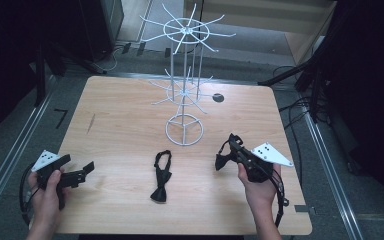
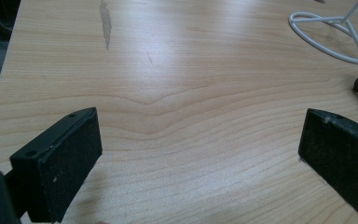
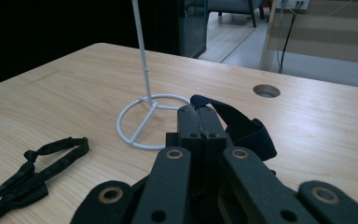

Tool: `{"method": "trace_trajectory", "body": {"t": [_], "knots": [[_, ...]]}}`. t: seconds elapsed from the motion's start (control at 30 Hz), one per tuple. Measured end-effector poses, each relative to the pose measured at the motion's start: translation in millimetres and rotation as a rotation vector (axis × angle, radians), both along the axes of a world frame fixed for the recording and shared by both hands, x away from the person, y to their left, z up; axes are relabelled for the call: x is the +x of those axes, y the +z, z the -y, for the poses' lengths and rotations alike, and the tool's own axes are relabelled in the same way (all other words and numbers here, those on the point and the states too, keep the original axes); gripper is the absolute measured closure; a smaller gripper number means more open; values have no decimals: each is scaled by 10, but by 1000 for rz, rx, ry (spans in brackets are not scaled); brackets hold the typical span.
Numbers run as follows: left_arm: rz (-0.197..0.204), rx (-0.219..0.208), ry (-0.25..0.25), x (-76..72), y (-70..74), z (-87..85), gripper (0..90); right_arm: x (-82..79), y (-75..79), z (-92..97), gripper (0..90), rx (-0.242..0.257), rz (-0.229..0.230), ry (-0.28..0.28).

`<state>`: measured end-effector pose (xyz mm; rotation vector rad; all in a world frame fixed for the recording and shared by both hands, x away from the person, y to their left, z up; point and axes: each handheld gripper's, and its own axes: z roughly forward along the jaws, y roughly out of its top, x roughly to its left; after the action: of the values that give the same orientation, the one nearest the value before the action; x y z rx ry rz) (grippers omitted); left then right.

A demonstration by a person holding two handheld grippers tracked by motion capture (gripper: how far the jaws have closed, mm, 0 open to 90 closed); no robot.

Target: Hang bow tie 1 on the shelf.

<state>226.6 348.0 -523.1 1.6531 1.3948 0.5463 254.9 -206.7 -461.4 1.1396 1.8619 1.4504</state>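
My right gripper (image 3: 200,122) is clamped on a black bow tie (image 3: 242,127) near the counter's (image 1: 130,105) right edge (pinch clearest in its own view). My left gripper (image 2: 200,154) gapes wide, empty, near the left edge; another bow tie (image 1: 161,176) lies toward the near edge, before the white wire rack (image 1: 184,131).

The left gripper (image 1: 80,172) rests low at the near left, its jaws spread wide. The right gripper (image 1: 228,150), at the near right, has its jaws pressed together.

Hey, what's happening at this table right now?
A person holds a gripper in each hand at a wooden table. The right gripper is shut on a black bow tie. The left gripper is open over bare wood. A second bow tie lies flat before a white wire rack.
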Motion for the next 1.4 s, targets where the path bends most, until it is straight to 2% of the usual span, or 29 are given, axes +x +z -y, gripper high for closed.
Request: {"method": "trace_trajectory", "body": {"t": [0.2,0.7,1.4], "knots": [[0,0,0,1,-1,0,0,6,43,-96,900,1,9,27],[0,0,-1,0,0,0,0,35,131,-253,900,10,24,55],[0,3,-3,-1,1,-2,0,79,358,-429,900,4,60,86]]}}
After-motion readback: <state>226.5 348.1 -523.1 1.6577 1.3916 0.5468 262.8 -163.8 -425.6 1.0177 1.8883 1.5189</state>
